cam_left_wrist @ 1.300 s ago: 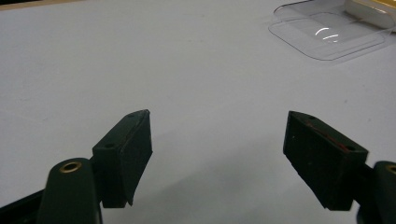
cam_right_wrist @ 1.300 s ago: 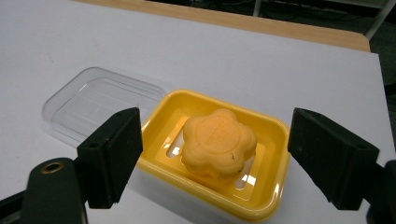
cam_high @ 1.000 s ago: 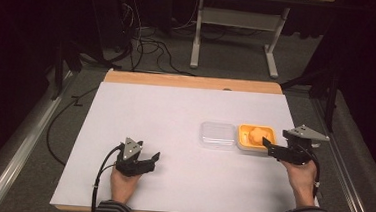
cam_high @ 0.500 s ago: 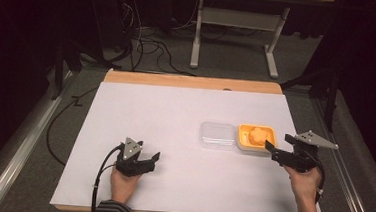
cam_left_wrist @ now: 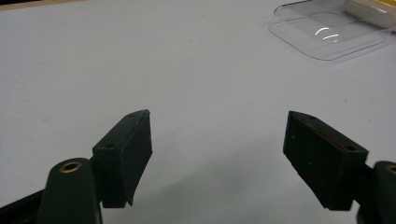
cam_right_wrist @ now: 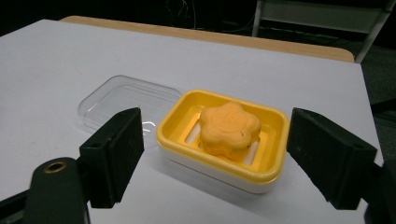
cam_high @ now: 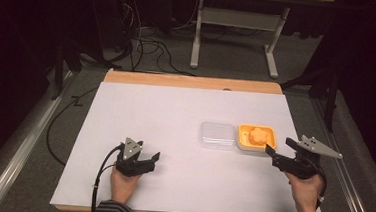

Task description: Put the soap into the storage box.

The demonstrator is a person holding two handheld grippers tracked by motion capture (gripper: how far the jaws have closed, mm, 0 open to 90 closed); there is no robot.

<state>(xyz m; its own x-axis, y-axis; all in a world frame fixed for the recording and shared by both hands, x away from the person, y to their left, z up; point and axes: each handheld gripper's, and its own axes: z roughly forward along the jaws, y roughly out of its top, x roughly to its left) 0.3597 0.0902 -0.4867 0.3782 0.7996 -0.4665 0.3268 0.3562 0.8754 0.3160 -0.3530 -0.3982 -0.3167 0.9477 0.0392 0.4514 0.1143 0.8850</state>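
The flower-shaped orange soap (cam_right_wrist: 229, 128) sits in the yellow soap dish (cam_right_wrist: 271, 163), near the right edge of the white surface (cam_high: 165, 119). The clear lid (cam_high: 217, 134) lies flat just beside the dish on its left, so the dish is uncovered. The right hand-held gripper (cam_high: 278, 152) hovers just short of the dish, pointing at it; its jaws have just been closing a little but stand wide apart with nothing between them. The left hand-held gripper (cam_high: 152, 159) rests low, well apart from the lid, jaws spread and empty. This looks like the approach to the soap or dish. Next, I'd judge, the right one must ease forward, straddle its target squarely, then close.
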